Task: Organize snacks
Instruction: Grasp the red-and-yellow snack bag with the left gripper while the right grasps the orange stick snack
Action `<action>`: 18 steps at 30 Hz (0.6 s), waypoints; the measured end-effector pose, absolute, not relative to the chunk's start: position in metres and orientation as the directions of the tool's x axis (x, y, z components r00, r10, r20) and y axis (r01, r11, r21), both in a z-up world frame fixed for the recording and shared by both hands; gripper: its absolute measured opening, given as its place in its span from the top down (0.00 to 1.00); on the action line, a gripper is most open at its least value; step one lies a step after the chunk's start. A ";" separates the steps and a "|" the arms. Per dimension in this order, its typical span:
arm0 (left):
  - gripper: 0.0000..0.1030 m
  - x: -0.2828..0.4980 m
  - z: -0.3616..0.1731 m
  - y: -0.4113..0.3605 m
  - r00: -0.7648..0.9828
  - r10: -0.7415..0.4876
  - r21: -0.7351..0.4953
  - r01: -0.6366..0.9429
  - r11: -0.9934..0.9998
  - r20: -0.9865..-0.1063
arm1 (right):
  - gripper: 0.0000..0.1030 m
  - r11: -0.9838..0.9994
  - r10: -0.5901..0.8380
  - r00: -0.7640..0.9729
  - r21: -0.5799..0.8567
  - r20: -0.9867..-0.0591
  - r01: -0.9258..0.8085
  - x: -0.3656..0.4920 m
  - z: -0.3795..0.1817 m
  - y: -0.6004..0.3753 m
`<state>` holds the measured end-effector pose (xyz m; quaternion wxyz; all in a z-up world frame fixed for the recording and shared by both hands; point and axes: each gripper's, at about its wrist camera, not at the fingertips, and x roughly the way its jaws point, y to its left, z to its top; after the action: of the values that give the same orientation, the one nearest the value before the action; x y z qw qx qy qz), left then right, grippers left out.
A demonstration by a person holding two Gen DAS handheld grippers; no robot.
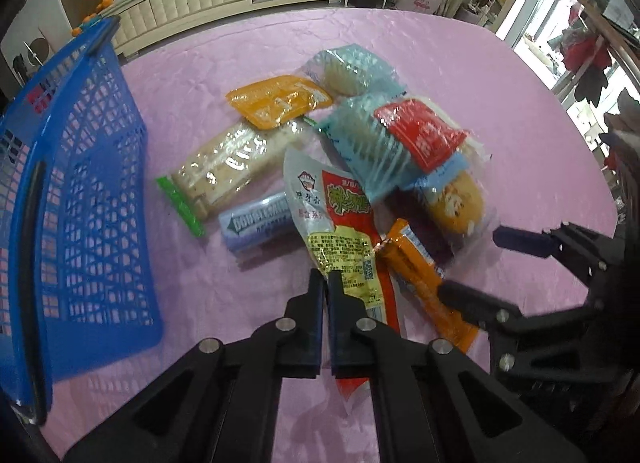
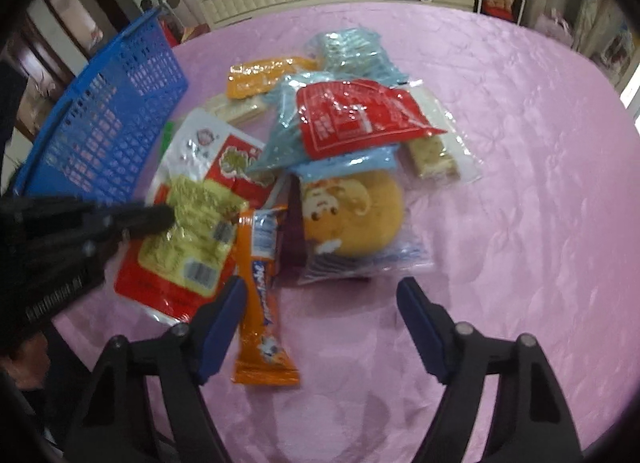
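My left gripper (image 1: pixel 325 277) is clamped on the red pouch (image 1: pixel 340 231); the right (image 2: pixel 320 299) gapes empty. The basket (image 1: pixel 80 203) at nine o'clock looks empty, every snack still on the surface (image 1: pixel 520 143).

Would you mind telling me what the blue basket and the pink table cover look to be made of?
Blue basket: apparently rigid moulded plastic, given its open lattice walls.
Pink table cover: likely sheeny fabric or embossed plastic sheet; it shows creases and a faint pattern.

"DOUBLEMINT" on the pale blue gum pack (image 1: pixel 256 223), other packet print unreadable
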<state>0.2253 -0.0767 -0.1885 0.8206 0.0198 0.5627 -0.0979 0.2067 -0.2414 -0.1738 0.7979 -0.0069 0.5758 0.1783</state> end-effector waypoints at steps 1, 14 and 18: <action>0.98 0.222 -0.189 -0.076 0.346 -0.138 -0.077 0.185 0.980 -0.928 | 0.21 0.935 0.278 0.269 0.195 -0.922 -0.296 0.209 -0.174 -0.241; 0.99 0.188 -0.185 -0.067 0.354 -0.148 -0.082 0.195 0.977 -0.923 | 0.78 0.902 0.274 0.235 0.164 -0.933 -0.398 0.192 -0.184 -0.205; 0.99 0.179 -0.171 -0.067 0.375 -0.167 -0.095 0.203 0.975 -0.912 | 0.81 0.898 0.311 0.250 0.197 -0.917 -0.394 0.180 -0.172 -0.205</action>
<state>0.1789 -0.0666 -0.1709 0.8289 0.0168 0.5479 -0.1116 0.1799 -0.2049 -0.1719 0.7899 -0.0362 0.5700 0.2233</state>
